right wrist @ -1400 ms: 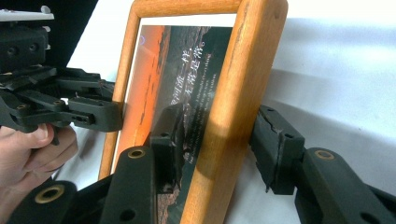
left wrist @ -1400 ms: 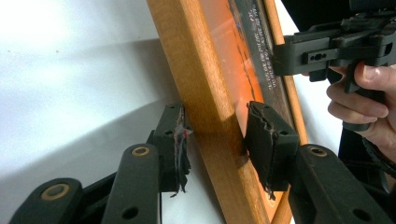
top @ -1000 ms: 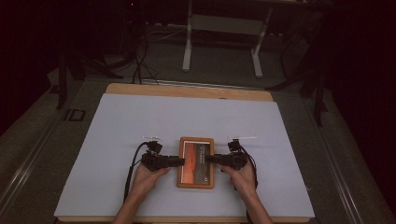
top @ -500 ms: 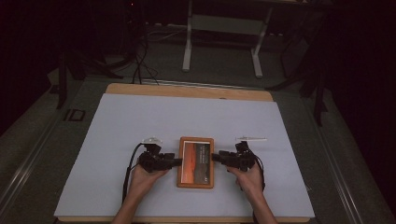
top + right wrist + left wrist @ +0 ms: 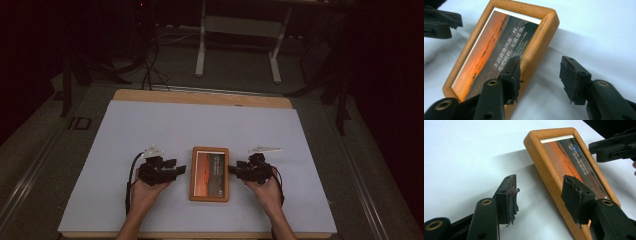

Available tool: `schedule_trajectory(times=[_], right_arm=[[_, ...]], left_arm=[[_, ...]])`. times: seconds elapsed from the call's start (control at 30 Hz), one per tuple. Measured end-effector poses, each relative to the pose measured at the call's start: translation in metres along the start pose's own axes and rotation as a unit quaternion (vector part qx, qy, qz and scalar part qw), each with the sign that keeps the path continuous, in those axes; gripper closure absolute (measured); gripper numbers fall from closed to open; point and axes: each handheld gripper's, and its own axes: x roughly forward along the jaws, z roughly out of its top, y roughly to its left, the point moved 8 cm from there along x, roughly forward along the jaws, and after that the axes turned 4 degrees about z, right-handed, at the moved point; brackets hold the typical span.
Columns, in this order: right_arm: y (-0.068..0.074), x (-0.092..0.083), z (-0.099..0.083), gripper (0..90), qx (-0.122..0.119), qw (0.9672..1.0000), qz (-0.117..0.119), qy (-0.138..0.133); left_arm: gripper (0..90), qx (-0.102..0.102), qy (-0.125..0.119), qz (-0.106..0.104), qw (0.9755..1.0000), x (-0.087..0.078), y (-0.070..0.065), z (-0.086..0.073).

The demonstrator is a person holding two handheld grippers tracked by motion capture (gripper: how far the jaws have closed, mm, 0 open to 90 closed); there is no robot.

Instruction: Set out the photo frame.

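Item: wooden picture frame (image 5: 210,173), lying flat, face up, on the white table (image 5: 150,125), near the front edge and between the two claws. Long sides run away from the person. It holds an orange sunset print with small text.

Claw state:
- Left claw (image 5: 181,170): jaws spread, nothing pinched. They have just been opening. In the left gripper view one pad (image 5: 574,195) sits over the frame's near long rail, the other pad (image 5: 510,200) over bare table; no contact visible.
- Right claw (image 5: 233,169): jaws spread, also just been opening, nothing pinched. In the right gripper view one pad (image 5: 512,72) hangs over the print, the other pad (image 5: 571,77) over bare table, so the right rail lies between them, ungripped.

Handling, est.:
- Stiff, rigid body; won't flex under a pinch.
- Prob. light to moderate wt; two-sided lift is adequate.
- Rails are rounded and smooth-finished, so expect some slip. Pads look torn/frayed, so friction may be uneven.
- Print face may be glazed; can't confirm. Treat as fragile; keep pads off the centre.

Grip pts: take each long rail at mid-length, one pad on the outer edge, the other on the inner lip. Opp. sides, same height, to keep it level. Lying flat, the underside gives no access; tilt one rail up first if req.
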Motion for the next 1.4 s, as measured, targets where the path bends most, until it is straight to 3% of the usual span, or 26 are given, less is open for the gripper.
schedule_trajectory(times=[0.27, 0.3, 0.33, 0.37, 0.47, 0.53, 0.67, 0.77, 0.8, 0.83, 0.87, 1.0, 1.23, 1.4], right_arm=[[0.011, -0.001, 0.012, 38.8, -0.041, 0.9989, -0.023, 0.0], [0.017, -0.002, 0.021, 40.5, -0.018, 0.9988, -0.005, -0.045], [0.02, 0.0, 0.02, 40.8, -0.01, 0.998, 0.008, -0.062], [0.022, 0.005, 0.017, 42.2, -0.003, 0.998, 0.013, -0.061], [0.022, 0.017, 0.008, 40.6, -0.001, 0.9989, 0.01, -0.045], [0.021, 0.021, 0.005, 42.4, -0.018, 0.9994, -0.006, -0.031], [0.021, 0.015, 0.013, 44.5, -0.036, 0.9985, -0.012, -0.039], [0.026, 0.013, 0.023, 57.2, -0.064, 0.9968, -0.022, -0.042], [0.026, 0.013, 0.023, 57.2, -0.064, 0.9968, -0.022, -0.042], [0.028, 0.014, 0.028, 69.8, -0.083, 0.9953, -0.029, -0.039], [0.028, 0.014, 0.028, 69.8, -0.083, 0.9953, -0.029, -0.039], [0.029, 0.018, 0.036, 89.6, -0.121, 0.9912, -0.046, -0.028], [0.027, 0.03, 0.036, 90.0, -0.147, 0.9875, -0.057, 0.0], [0.027, 0.036, 0.036, 90.0, -0.149, 0.9872, -0.057, 0.011]], left_arm=[[46.8, 0.015, -0.003, 0.006, 0.9999, -0.007, -0.004, 0.003], [46.8, 0.021, -0.002, 0.007, 0.9998, -0.009, -0.006, 0.001], [46.8, 0.021, -0.002, 0.007, 0.9998, -0.009, -0.006, 0.001], [46.8, 0.026, 0.003, 0.012, 0.9996, -0.009, -0.005, 0.0], [46.9, 0.017, -0.003, 0.007, 0.9998, -0.01, -0.005, 0.001], [46.9, 0.019, -0.007, 0.007, 0.9998, -0.013, -0.006, 0.003], [46.9, 0.018, -0.009, 0.006, 0.9998, -0.013, -0.006, 0.003], [46.9, 0.022, -0.005, 0.005, 0.9997, -0.013, -0.008, 0.002], [46.9, 0.022, -0.005, 0.005, 0.9997, -0.013, -0.008, 0.002], [47.0, 0.022, -0.005, 0.004, 0.9997, -0.013, -0.009, 0.002], [47.0, 0.022, -0.005, 0.004, 0.9997, -0.013, -0.009, 0.002], [47.0, 0.022, -0.005, 0.0, 0.9997, -0.014, -0.01, 0.003], [47.0, 0.025, -0.001, -0.003, 0.9997, -0.012, -0.013, 0.002], [47.0, 0.023, 0.0, -0.008, 0.9997, -0.012, -0.015, 0.002]])
